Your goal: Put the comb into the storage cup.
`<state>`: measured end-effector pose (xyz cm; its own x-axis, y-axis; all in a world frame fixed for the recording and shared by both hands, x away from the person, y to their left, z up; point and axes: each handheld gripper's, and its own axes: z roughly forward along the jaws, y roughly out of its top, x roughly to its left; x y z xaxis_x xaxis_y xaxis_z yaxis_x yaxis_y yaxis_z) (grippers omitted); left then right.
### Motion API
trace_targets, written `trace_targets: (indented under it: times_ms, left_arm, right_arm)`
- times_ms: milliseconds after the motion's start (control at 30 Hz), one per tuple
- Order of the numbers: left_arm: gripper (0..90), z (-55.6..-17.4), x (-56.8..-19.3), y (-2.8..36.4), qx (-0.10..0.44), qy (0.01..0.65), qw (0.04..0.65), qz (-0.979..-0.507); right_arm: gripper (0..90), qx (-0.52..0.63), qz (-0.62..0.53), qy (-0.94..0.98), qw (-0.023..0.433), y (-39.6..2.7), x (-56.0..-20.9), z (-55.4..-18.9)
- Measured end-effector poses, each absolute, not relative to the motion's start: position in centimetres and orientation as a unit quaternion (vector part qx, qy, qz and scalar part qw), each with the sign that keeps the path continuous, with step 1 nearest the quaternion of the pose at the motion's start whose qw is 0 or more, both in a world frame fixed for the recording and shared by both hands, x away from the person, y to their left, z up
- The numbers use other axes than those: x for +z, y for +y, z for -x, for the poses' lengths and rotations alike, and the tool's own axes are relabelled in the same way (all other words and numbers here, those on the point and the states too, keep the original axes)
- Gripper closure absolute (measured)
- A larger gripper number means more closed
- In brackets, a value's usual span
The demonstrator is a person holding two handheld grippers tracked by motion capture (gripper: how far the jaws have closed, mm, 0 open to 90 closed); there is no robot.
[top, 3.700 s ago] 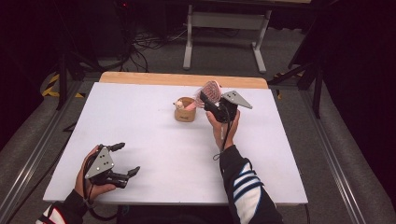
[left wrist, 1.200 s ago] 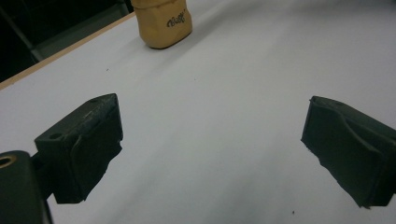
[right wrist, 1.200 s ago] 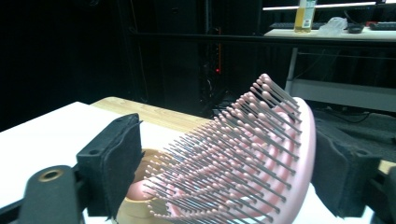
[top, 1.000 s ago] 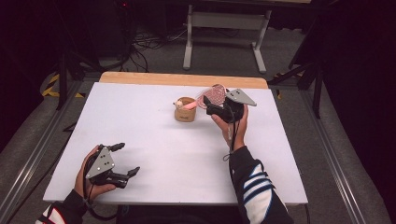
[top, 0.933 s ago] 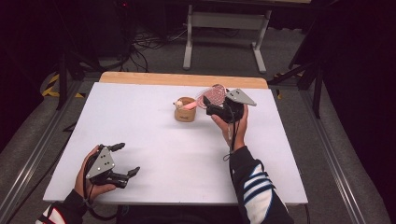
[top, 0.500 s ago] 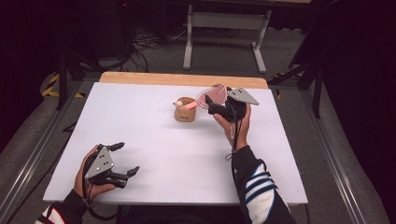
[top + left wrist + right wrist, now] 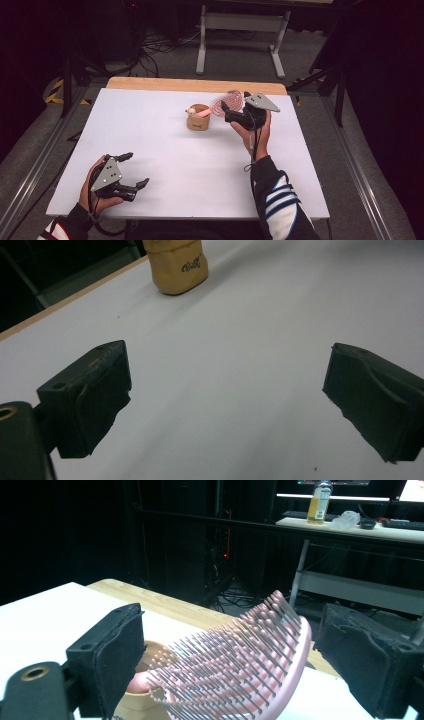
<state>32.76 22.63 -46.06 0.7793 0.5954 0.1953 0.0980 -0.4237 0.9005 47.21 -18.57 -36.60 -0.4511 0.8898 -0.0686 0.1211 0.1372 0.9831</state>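
Pink hairbrush (image 7: pixel 240 665) with its handle in the tan cup (image 7: pixel 198 118), far centre of the white table (image 7: pixel 165 165). Right gripper (image 7: pixel 235 102) brackets the brush head, jaws wide, seemingly not gripping. Left gripper (image 7: pixel 134 170), near left, open and empty.

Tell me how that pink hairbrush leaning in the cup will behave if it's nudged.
The pink hairbrush looks light and rigid, with bendy bristles. Its handle sits in the small tan cup and the wide head hangs outside, so a push would probably swing it round or tip the cup over.
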Motion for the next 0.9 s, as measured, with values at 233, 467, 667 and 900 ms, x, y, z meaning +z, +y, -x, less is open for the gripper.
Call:
trace_targets:
  times_ms: [233,467,667,900]
  left_arm:
    - [6.2,-32.7,-46.1,22.6,0.253,0.215,0.491,-0.805]
    - [6.2,-32.7,-46.1,22.7,0.251,0.215,0.492,-0.805]
    - [6.2,-32.7,-46.1,22.6,0.252,0.215,0.492,-0.805]
    - [6.2,-32.7,-46.1,22.6,0.253,0.216,0.492,-0.805]
  right_arm:
    - [12.2,0.535,-0.375,0.665,0.362,-18.6,-36.4,-47.1]
    - [11.4,0.534,-0.374,0.665,0.363,-18.8,-36.2,-46.9]
    - [10.2,0.537,-0.367,0.665,0.367,-18.9,-35.8,-46.5]
    - [7.1,0.536,-0.36,0.666,0.373,-18.9,-35.5,-46.1]
